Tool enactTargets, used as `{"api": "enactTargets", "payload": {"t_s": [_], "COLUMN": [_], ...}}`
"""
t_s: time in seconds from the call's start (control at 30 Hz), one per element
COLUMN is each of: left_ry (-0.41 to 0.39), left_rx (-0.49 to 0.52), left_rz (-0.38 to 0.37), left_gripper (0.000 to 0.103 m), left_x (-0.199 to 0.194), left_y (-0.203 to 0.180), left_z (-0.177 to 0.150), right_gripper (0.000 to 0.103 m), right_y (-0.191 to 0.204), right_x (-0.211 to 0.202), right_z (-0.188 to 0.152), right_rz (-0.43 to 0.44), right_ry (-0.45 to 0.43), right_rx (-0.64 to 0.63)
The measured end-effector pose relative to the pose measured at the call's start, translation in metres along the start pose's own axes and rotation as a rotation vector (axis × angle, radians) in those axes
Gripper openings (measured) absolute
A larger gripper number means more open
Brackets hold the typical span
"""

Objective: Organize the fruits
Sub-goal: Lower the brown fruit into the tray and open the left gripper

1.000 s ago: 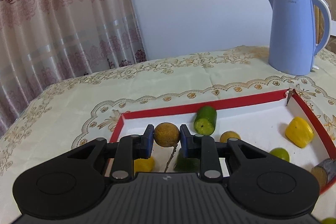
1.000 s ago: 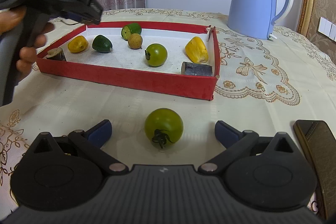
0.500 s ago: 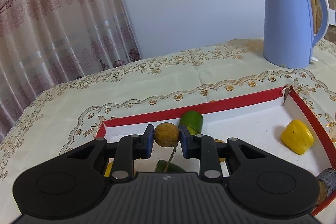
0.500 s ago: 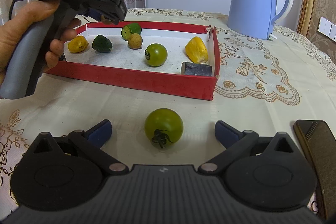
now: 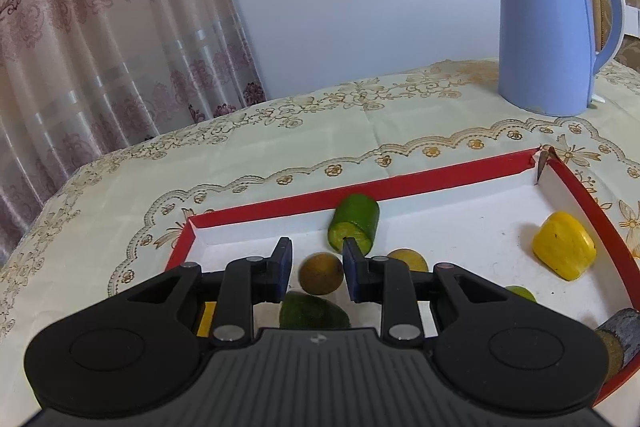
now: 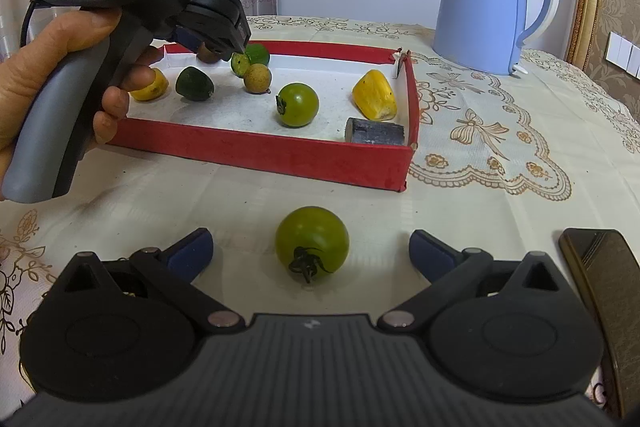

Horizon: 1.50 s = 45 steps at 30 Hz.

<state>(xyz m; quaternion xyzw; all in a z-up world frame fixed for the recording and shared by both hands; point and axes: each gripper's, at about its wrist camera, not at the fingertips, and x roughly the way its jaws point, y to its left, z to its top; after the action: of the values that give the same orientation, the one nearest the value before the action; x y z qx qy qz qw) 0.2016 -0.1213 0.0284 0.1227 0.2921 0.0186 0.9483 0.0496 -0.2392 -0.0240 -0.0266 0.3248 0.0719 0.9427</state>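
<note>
My left gripper (image 5: 317,263) hangs low over the back left of the red tray (image 5: 400,183). A small brown round fruit (image 5: 321,275) sits just below and between its blue pads. A gap shows at the left pad, so the jaws stand slightly apart and do not press it. In the right wrist view that fruit (image 6: 208,54) peeks out under the left gripper (image 6: 218,45), which a hand (image 6: 60,43) holds. My right gripper (image 6: 310,249) is open wide on the tablecloth. A green tomato (image 6: 312,239) lies between its fingers, touching neither.
In the tray lie a cucumber piece (image 5: 354,223), a second brown fruit (image 6: 257,78), a dark avocado (image 6: 195,83), a yellow fruit (image 6: 154,89), a green tomato (image 6: 298,105), a yellow chunk (image 6: 374,101) and a dark stub (image 6: 374,131). A blue kettle (image 6: 488,3) stands behind; a dark phone (image 6: 600,279) lies right.
The left gripper moved in over the tray's back left and lower. The brown fruit, first pinched between its pads, now sits lower and free of the left pad. The right gripper and tomato stayed put.
</note>
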Motion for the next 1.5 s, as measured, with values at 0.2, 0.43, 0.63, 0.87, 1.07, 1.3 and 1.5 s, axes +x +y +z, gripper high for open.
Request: {"api": "enactTargets", "payload": {"t_s": [0.2, 0.43, 0.63, 0.87, 1.07, 1.3, 1.5], "left_ry": [0.003, -0.044, -0.054, -0.046, -0.037, -0.055, -0.139], "left_rx": [0.003, 0.024, 0.025, 0.014, -0.002, -0.059, -0.166], "left_rz": [0.011, 0.067, 0.082, 0.125, 0.137, 0.184, 0.246], "left_gripper": [0.031, 0.068, 0.069, 0.072, 0.072, 0.080, 0.093], "left_x": [-0.003, -0.013, -0.022, -0.028, -0.033, -0.050, -0.087], "left_y": [0.000, -0.001, 0.005, 0.015, 0.025, 0.045, 0.076], "left_z": [-0.001, -0.004, -0.006, -0.011, -0.016, -0.029, -0.067], "right_gripper": [0.103, 0.103, 0.103, 0.103, 0.103, 0.103, 0.103], "right_y": [0.000, 0.000, 0.000, 0.000, 0.000, 0.000, 0.000], "right_x": [0.000, 0.000, 0.000, 0.000, 0.000, 0.000, 0.000], "right_z": [0.000, 0.000, 0.000, 0.000, 0.000, 0.000, 0.000], "right_rz": [0.000, 0.000, 0.000, 0.000, 0.000, 0.000, 0.000], "right_ry": [0.000, 0.000, 0.000, 0.000, 0.000, 0.000, 0.000], "right_rx": [0.000, 0.000, 0.000, 0.000, 0.000, -0.001, 0.000]}}
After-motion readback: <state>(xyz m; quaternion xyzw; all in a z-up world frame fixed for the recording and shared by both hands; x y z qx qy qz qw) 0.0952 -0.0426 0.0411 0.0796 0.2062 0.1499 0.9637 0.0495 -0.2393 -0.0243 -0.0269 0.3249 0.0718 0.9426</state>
